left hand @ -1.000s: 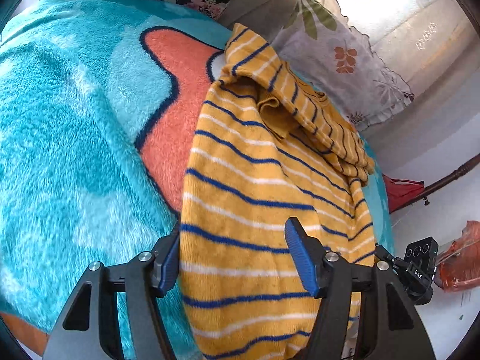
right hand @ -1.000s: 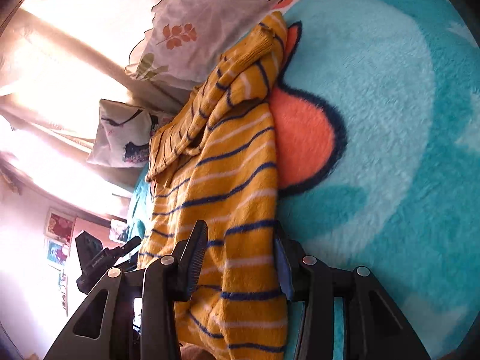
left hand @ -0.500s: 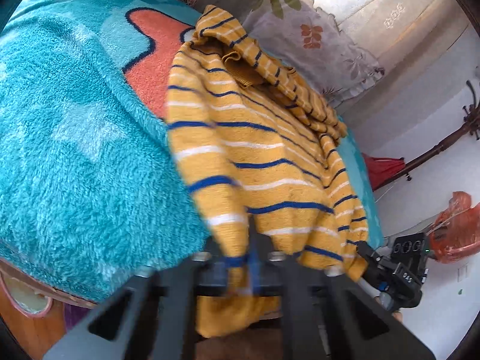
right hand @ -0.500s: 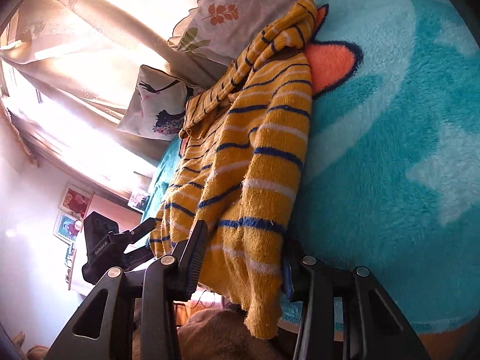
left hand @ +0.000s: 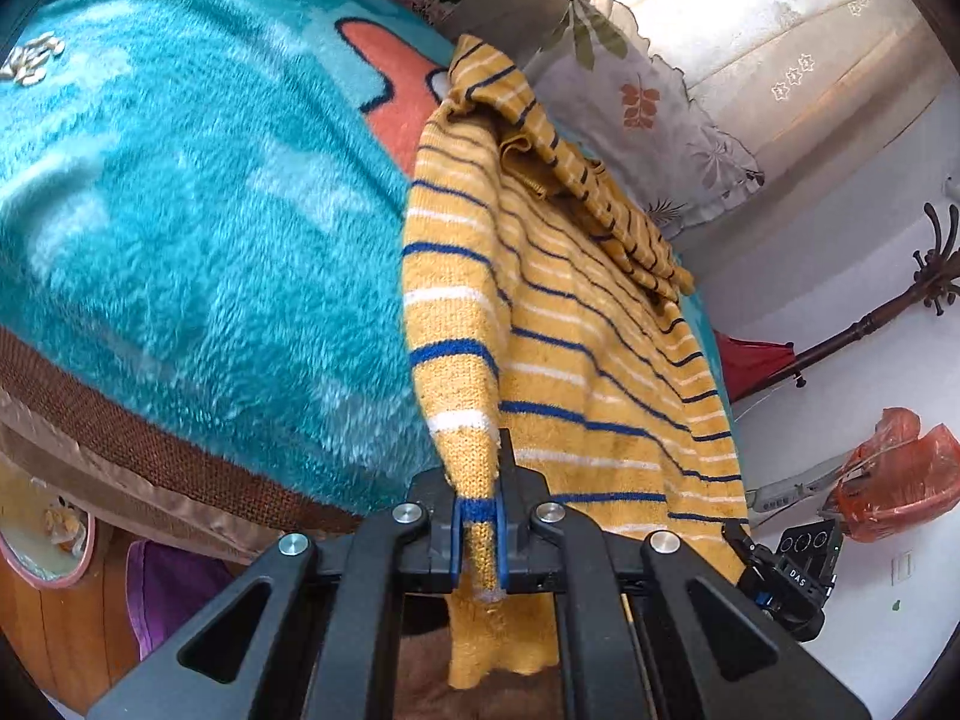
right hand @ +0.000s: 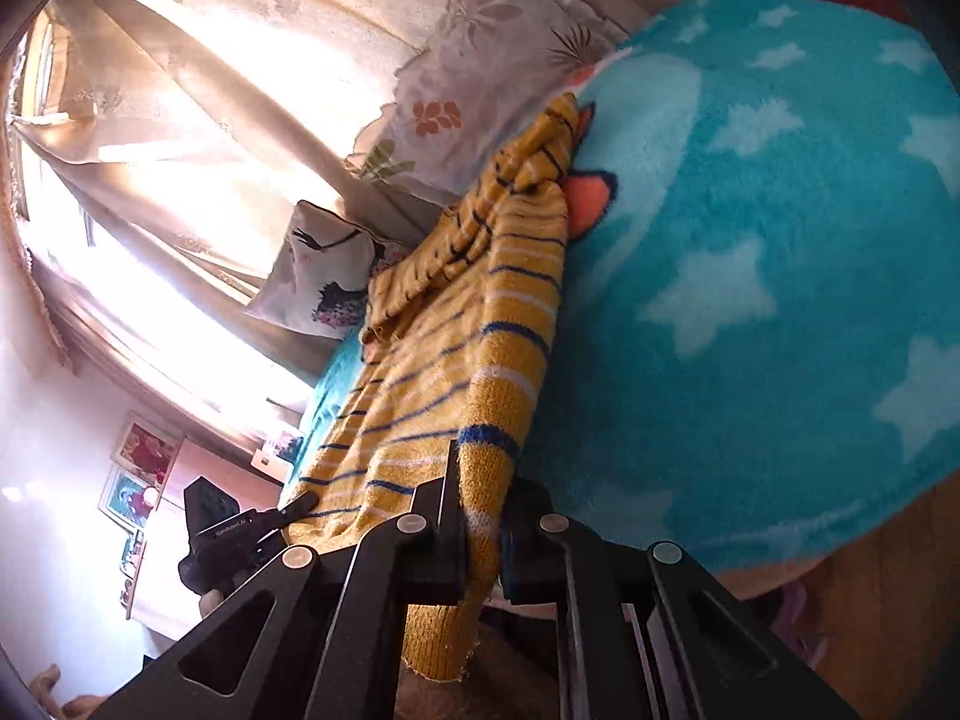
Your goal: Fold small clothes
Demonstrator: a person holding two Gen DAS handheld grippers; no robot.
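A mustard-yellow striped sweater (left hand: pixel 570 330) lies on the teal fleece blanket (left hand: pixel 180 210), its lower part pulled past the bed's near edge. My left gripper (left hand: pixel 478 510) is shut on one hem corner, and the cloth hangs below its pads. In the right wrist view the sweater (right hand: pixel 456 348) runs up towards the pillows across the same blanket (right hand: pixel 750 300). There my right gripper (right hand: pixel 480 498) is closing its jaws on the other hem corner, with the knit pinched between the pads. Each gripper shows in the other's view at the far hem side.
Floral pillows (left hand: pixel 648 120) and a pale curtain (right hand: pixel 210 120) stand behind the sweater. A wooden coat stand (left hand: pixel 870 318) and an orange plastic bag (left hand: pixel 894 468) are off the bed's side. The brown bed edge (left hand: pixel 150 450) runs below the blanket.
Both grippers went from open around the hem to closed on it. They drew back, dragging the sweater's lower part towards and over the bed's near edge.
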